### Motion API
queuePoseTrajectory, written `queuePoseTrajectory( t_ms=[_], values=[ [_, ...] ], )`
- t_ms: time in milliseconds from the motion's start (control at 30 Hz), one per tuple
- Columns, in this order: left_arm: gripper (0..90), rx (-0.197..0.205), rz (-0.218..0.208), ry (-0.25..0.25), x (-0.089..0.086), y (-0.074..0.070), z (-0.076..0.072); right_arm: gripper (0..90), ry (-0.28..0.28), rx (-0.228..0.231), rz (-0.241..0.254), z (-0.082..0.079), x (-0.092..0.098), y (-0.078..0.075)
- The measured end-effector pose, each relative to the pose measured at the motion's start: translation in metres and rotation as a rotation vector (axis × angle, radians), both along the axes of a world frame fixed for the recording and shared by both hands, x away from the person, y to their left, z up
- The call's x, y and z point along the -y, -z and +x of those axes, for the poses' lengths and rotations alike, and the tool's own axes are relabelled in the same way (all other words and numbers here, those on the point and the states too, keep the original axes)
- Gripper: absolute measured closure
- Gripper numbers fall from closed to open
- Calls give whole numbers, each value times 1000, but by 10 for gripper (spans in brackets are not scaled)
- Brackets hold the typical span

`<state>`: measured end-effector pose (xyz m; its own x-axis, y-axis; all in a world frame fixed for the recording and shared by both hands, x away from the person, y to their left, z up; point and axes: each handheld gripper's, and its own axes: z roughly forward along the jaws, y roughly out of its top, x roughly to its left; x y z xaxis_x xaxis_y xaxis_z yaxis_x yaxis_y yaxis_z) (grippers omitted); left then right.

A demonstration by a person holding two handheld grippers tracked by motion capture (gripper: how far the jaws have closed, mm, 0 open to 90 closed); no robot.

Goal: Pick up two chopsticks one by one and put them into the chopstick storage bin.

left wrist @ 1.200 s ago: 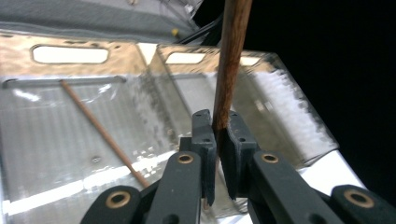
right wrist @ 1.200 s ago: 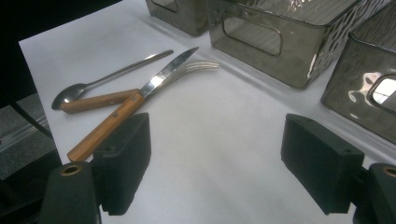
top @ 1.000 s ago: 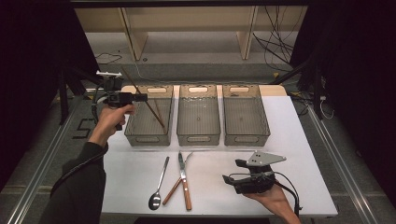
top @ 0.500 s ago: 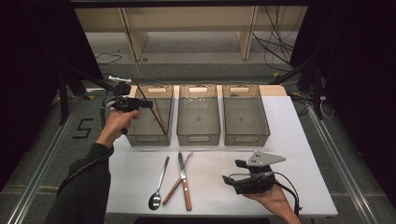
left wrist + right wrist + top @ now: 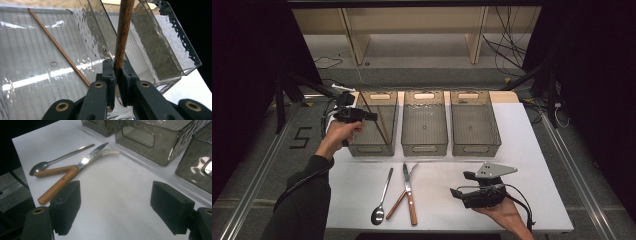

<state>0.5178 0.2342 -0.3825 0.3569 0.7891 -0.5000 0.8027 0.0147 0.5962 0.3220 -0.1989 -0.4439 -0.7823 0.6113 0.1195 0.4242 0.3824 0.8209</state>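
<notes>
My left gripper (image 5: 372, 116) hovers over the left edge of the left clear bin (image 5: 371, 148), shut on a dark wooden chopstick (image 5: 120, 37). The chopstick (image 5: 379, 129) slants down into that bin. A second, thinner chopstick (image 5: 57, 45) lies on the bin's floor. At the table's front right my right gripper (image 5: 460, 183) rests in a hand, jaws wide open with nothing between them (image 5: 122, 212). It points toward a wooden-handled knife (image 5: 65, 182), a spoon (image 5: 57, 158) and a fork (image 5: 111, 152) lying together.
Three clear bins stand in a row at the back: left, middle (image 5: 424, 146) and right (image 5: 475, 146). The knife (image 5: 408, 192), spoon (image 5: 382, 197) and fork (image 5: 398, 200) lie at front centre on the white table (image 5: 532, 150). Dark floor and cables surround it.
My left gripper has sunk a little toward the left bin, carrying the chopstick with it. The right gripper has stayed where it was.
</notes>
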Motion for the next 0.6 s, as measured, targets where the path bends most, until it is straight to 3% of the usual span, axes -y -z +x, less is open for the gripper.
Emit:
queuePoseTrajectory(
  t_ms=[200, 367, 467, 600],
  values=[
    [827, -16, -1, 7, 6, 6, 2, 254, 2, 0, 2, 0, 1, -1],
    [722, -23, 25, 13, 14, 9, 4, 256, 3, 3, 0, 0, 1, 0],
    [536, -17, 40, -16, 17, 7, 5, 256, 2, 1, -1, 0, 1, 0],
    [344, -11, 65, -3, 21, 5, 5, 258, 1, 1, 1, 0, 1, 0]
  ],
)
